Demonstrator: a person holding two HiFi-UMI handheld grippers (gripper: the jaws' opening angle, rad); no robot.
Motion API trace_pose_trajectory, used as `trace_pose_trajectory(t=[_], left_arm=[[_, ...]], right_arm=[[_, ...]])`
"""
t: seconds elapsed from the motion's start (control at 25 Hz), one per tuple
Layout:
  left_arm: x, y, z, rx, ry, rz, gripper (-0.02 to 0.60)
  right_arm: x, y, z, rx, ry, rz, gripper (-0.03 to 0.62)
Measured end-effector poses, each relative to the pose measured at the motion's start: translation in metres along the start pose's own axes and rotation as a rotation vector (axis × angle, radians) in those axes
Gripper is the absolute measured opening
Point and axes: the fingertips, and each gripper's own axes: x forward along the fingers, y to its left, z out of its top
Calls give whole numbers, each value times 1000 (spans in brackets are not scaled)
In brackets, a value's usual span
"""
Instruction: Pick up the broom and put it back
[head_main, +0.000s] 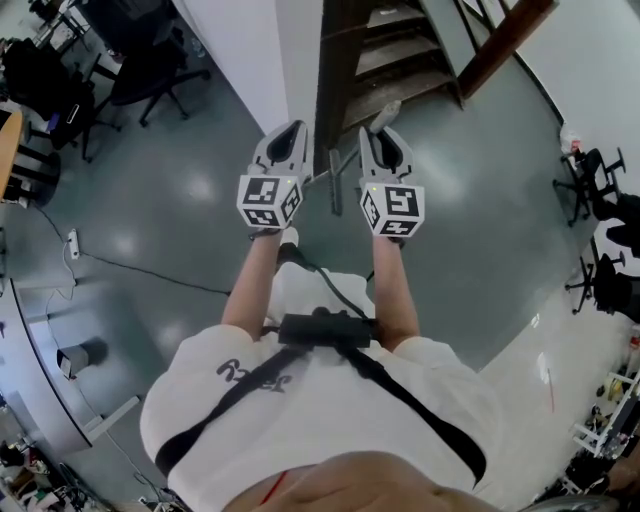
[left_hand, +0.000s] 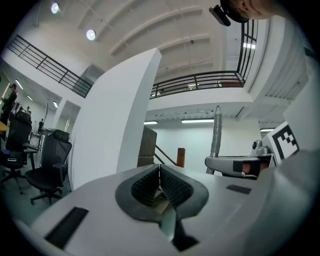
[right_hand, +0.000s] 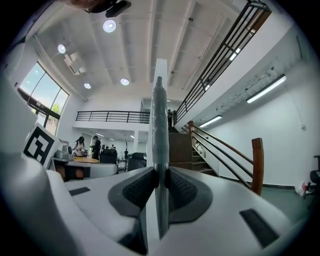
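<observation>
Grey floor (head_main: 150, 230) spreads below me with a staircase (head_main: 400, 50) ahead. My right gripper (right_hand: 160, 184) pinches the broom (right_hand: 160, 125) by its grey handle, which stands upright between the pads and runs on well above them. My left gripper (left_hand: 160, 176) is held level just beside it with jaws pressed together on nothing (the pole shows off to its right, apart from it). From the head view I make out only the handle's pale top end at the right gripper, and the brush end is hidden from me in every view.
</observation>
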Motion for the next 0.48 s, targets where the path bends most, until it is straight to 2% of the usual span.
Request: trace_pose_trajectory(t=[0.12, 0.28, 0.48], left_arm=[[-4, -5, 5, 37, -6, 30, 12], [-15, 0, 11, 23, -41, 88, 12], [-54, 56, 17, 32, -45, 246, 12]], right_arm=[[-2, 1, 7, -1, -8, 27, 94], [3, 19, 10, -10, -12, 108, 94], [37, 84, 10, -7, -9, 282, 94]])
